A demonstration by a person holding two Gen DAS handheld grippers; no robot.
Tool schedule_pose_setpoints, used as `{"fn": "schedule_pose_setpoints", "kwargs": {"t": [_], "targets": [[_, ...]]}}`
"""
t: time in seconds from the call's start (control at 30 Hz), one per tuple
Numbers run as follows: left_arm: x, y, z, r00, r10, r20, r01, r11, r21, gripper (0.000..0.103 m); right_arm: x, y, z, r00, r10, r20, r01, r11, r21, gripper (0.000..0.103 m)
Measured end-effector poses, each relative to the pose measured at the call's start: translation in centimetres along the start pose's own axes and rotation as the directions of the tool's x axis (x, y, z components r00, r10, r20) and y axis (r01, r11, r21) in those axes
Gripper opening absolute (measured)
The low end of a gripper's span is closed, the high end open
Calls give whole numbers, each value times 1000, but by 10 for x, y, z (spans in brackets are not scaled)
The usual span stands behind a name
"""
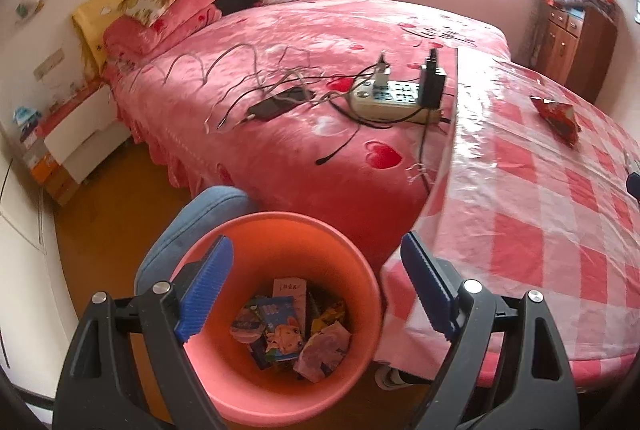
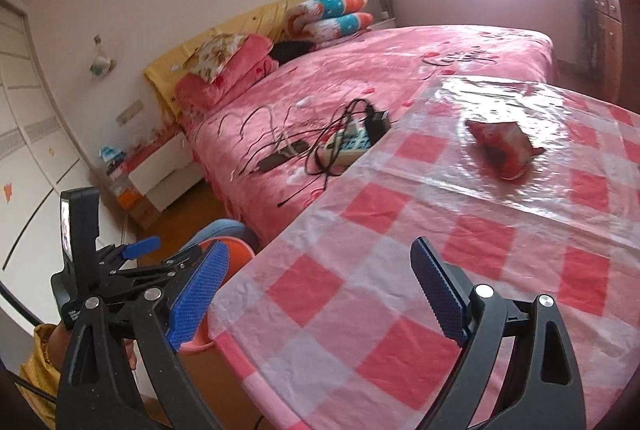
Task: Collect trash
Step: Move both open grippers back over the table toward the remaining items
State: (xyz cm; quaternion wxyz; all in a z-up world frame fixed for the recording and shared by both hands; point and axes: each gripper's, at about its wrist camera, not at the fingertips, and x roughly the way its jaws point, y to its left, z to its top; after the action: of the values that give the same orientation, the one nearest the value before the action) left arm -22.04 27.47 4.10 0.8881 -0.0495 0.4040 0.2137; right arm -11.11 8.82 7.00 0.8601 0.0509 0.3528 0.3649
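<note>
An orange bin (image 1: 360, 294) stands on the floor by the table and holds several wrappers (image 1: 288, 330). My left gripper (image 1: 316, 290) hangs open and empty right above the bin. A red snack wrapper (image 1: 558, 118) lies on the checkered table (image 1: 540, 230); it also shows in the right wrist view (image 2: 504, 148). My right gripper (image 2: 320, 294) is open and empty over the table's near part (image 2: 360, 290), well short of the wrapper. The left gripper (image 2: 132, 262) and the bin's rim (image 2: 236, 250) show at the left of the right wrist view.
A pink bed (image 1: 300, 42) stands behind the table with a power strip (image 1: 396, 98), a phone (image 1: 276, 106) and tangled cables on it. A blue stool (image 1: 192, 222) sits beside the bin. A wooden cabinet (image 1: 576, 42) stands at the far right.
</note>
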Motion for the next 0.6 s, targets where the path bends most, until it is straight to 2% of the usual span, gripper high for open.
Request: {"fn": "schedule_pose_setpoints", "kwargs": {"t": [0.6], "targets": [[-20, -70, 6, 1000, 13, 21, -16, 987, 159, 87, -46, -69, -7, 993, -43, 107, 30, 992, 121, 91]]}}
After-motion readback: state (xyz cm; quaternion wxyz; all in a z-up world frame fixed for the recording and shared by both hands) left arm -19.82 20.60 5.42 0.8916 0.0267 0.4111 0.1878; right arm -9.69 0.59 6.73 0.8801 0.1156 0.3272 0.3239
